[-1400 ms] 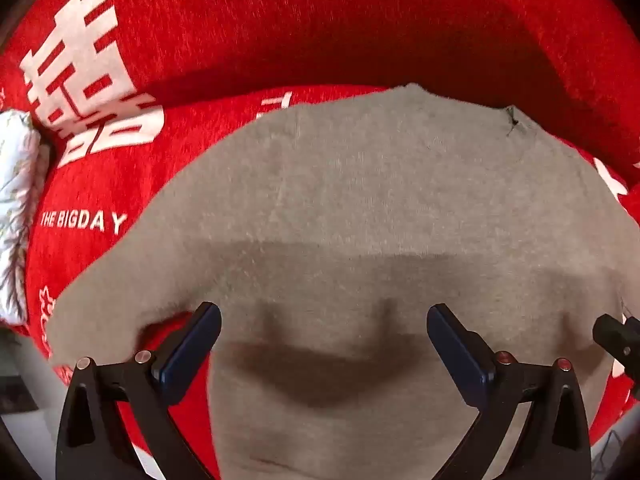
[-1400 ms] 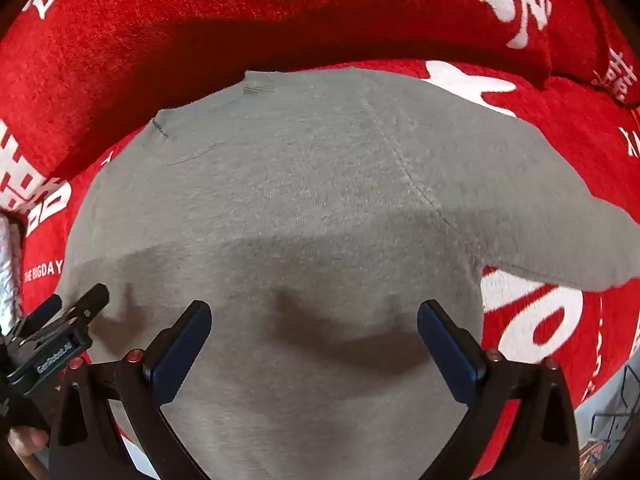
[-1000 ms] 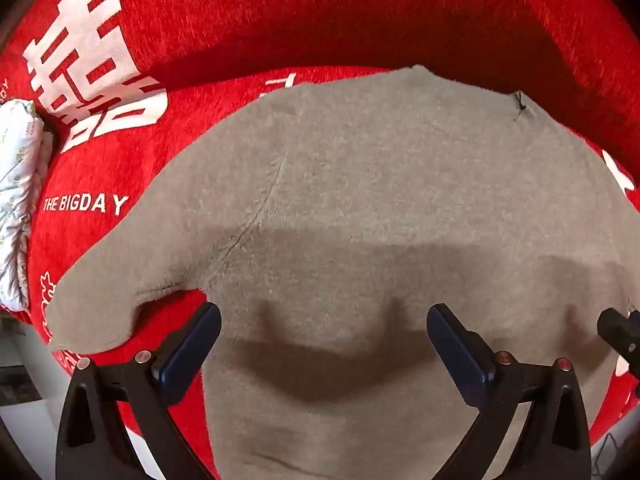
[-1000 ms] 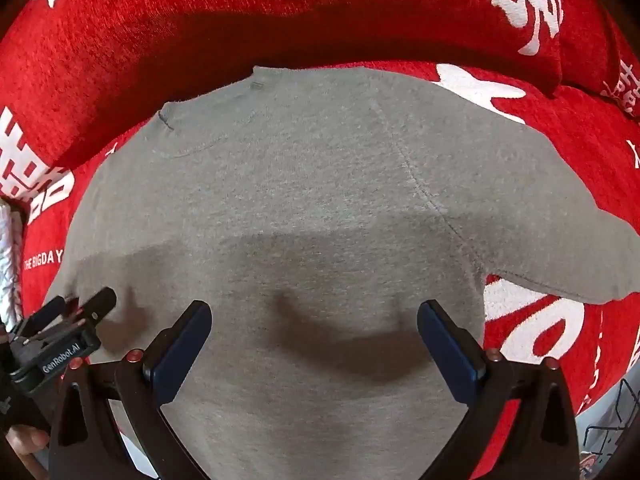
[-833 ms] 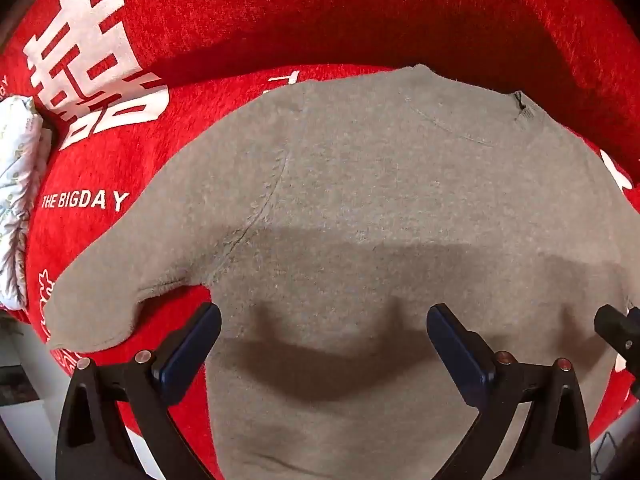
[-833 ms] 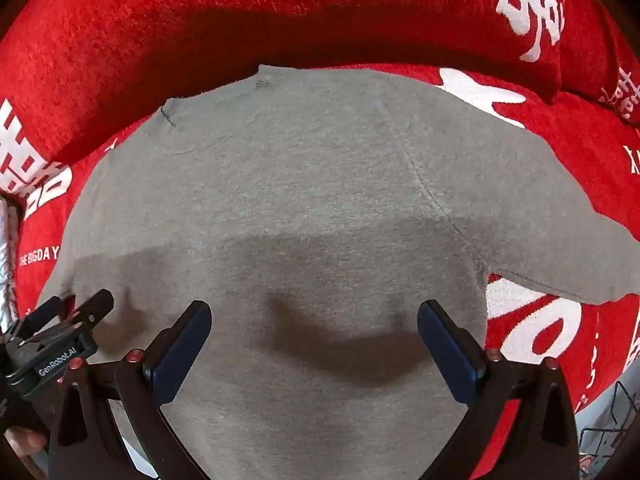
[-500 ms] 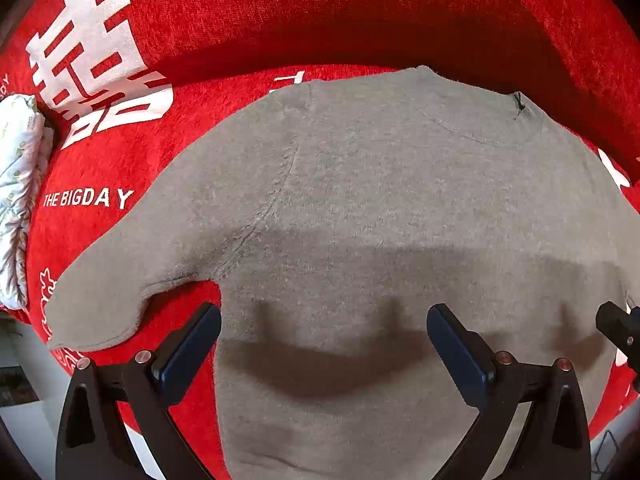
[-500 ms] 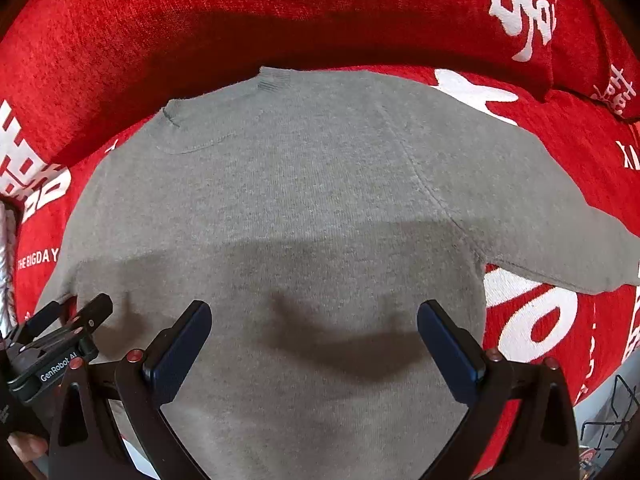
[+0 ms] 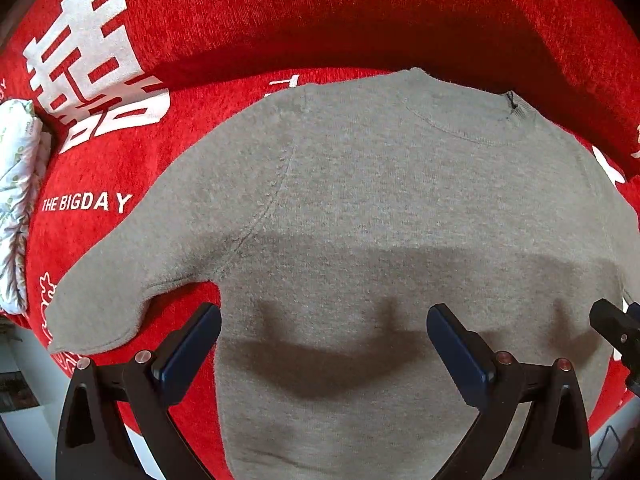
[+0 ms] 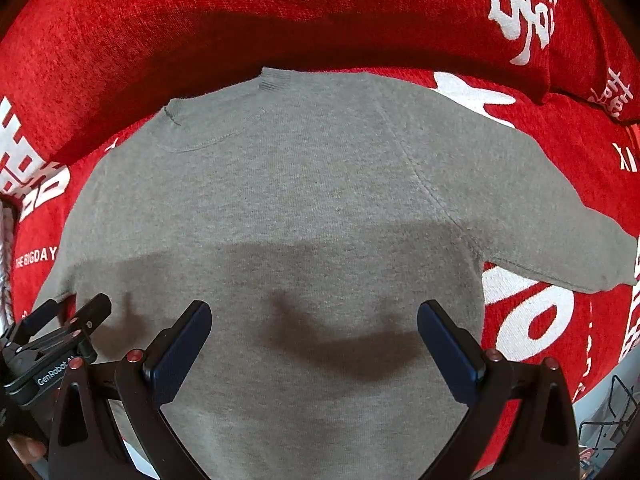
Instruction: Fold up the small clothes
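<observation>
A small grey knit sweater point(image 9: 380, 208) point(image 10: 300, 208) lies flat on a red sofa seat, neck toward the backrest, both sleeves spread outward. Its left sleeve point(image 9: 116, 288) reaches the seat's front left edge; its right sleeve point(image 10: 560, 240) points to the right. My left gripper point(image 9: 324, 344) hovers open above the lower left body, near the armpit. My right gripper point(image 10: 314, 340) hovers open above the lower right body. Nothing is between either pair of fingers. Each gripper shows at the other view's edge point(image 9: 616, 332) point(image 10: 56, 336).
The red sofa cover point(image 9: 280, 20) carries white characters and the words THE BIGDAY point(image 9: 86, 202); its backrest rises right behind the collar. A white patterned cloth point(image 9: 18, 208) lies at the seat's left end. A wire basket point(image 10: 608, 420) stands past the seat's right front.
The sweater settled flatter on the seat, with collar and sleeve seams now showing clearly. Both grippers stayed open and drifted slightly over the lower body.
</observation>
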Motion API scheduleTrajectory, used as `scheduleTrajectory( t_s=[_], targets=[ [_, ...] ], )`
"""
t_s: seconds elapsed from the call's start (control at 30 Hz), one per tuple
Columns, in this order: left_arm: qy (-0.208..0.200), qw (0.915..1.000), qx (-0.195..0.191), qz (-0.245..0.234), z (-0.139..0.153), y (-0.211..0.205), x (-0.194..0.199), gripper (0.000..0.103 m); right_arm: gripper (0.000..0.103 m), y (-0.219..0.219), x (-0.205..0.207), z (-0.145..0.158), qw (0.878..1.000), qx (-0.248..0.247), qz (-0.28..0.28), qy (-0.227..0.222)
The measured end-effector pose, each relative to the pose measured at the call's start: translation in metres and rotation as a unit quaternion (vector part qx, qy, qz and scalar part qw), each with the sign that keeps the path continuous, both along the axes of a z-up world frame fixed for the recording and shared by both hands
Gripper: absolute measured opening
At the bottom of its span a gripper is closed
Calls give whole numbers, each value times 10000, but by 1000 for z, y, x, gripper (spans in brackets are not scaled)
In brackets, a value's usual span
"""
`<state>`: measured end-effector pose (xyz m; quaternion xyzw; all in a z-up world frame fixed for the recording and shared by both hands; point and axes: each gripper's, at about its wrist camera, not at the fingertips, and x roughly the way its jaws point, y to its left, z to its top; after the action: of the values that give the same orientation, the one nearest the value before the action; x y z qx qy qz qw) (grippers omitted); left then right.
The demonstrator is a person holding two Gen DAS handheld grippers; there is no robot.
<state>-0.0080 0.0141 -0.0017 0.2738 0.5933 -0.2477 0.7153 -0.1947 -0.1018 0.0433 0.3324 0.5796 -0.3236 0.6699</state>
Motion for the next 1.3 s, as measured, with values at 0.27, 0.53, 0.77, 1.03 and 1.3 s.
scheduleTrajectory(
  t_s=[0.27,0.53,0.77,1.03,1.3],
  targets=[
    [7,10000,-10,17,0,1,3,103,103,4,7,2,9999,-125,56,70],
    [5,10000,-3,-46,0,1,2,103,103,2,9,1,9999,-118,60,83],
    [-2,10000,-4,-54,1,2,2,103,103,2,10,0,9999,-122,60,84],
    [-14,10000,-7,-15,2,3,2,103,103,2,12,1,9998,-151,100,88],
    [-14,10000,-7,-6,2,3,2,103,103,2,13,1,9997,-174,133,102]
  ],
)
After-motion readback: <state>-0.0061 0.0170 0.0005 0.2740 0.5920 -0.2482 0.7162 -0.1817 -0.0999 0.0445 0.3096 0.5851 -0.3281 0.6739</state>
